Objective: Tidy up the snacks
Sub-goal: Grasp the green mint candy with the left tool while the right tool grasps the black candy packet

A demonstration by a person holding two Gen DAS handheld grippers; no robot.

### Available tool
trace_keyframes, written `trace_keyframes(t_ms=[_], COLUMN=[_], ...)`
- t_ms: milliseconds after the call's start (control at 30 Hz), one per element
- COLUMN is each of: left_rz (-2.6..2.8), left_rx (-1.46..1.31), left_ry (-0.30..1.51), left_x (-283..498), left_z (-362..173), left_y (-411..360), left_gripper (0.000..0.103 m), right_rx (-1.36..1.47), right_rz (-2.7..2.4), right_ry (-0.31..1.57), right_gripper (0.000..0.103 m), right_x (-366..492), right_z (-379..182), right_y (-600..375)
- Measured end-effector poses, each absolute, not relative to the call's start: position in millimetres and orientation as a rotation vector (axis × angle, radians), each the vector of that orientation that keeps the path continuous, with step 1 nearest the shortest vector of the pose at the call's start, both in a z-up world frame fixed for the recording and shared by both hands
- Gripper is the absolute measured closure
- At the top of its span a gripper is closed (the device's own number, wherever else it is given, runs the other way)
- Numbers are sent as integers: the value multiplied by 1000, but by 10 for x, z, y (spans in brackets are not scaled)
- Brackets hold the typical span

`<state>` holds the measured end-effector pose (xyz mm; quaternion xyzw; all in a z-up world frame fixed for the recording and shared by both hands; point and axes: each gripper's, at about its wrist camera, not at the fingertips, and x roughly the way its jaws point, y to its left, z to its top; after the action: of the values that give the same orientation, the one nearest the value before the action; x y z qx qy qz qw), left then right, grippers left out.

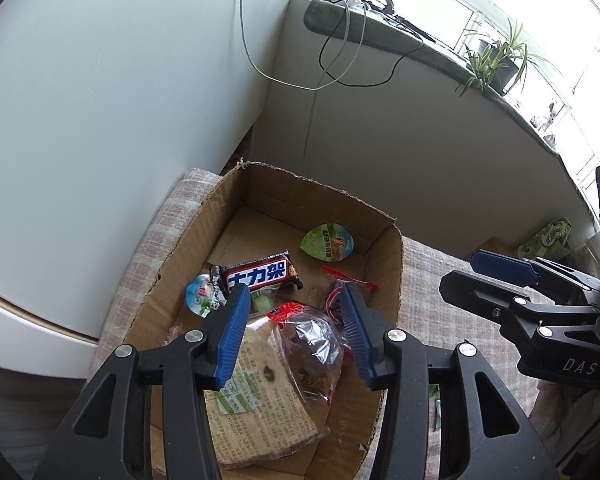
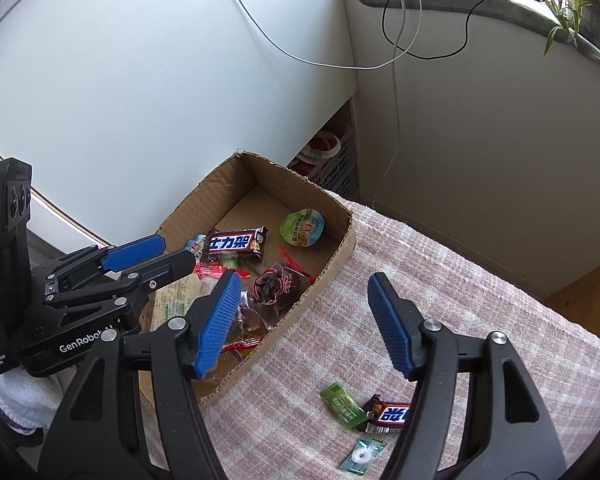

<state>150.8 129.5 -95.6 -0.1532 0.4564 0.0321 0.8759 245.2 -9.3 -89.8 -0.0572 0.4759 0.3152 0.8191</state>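
The box's [image 1: 384, 280] far half is mostly bare floor, only a green cup [image 1: 327, 242] near its right wall. Snack bags [image 1: 300, 344] crowd the near half. The cloth [image 2: 440, 272] right of the box lies open; three sweets [image 2: 364, 420] sit near its front edge.

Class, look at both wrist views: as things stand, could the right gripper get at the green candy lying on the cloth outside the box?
Probably yes. The right gripper is open and empty, and the green candy lies in the open on the cloth, just below its fingers, with only a chocolate bar beside it.
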Motion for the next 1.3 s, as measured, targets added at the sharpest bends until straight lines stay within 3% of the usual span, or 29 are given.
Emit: trace_keyframes(t_ms=[467,867,967,1100,1300], left_rz=[-90,-246,-277,-297,-288], left_rx=[-310,-227,-187,-182,-239], left_ry=[986,1096,1135,1184,1249], left_x=[1277,1036,1006,1022,1141], left_z=[-957,-1233,-1345,-1486,-1679], left_y=[743,-113,-301,-448,-497], left_gripper=[57,57,66,74,74], right_rx=[-54,-34,-26,-10,14], right_rz=[523,370,342,319,286], right_ry=[1000,1176,1219,1259,1293], right_gripper=[34,34,34,47,53], right_x=[2174,1650,1557,1532,1554], right_z=[-859,-1550,-1740,-1928,-2107], right_y=[-1244,-1874,-1861,-1813,-1777])
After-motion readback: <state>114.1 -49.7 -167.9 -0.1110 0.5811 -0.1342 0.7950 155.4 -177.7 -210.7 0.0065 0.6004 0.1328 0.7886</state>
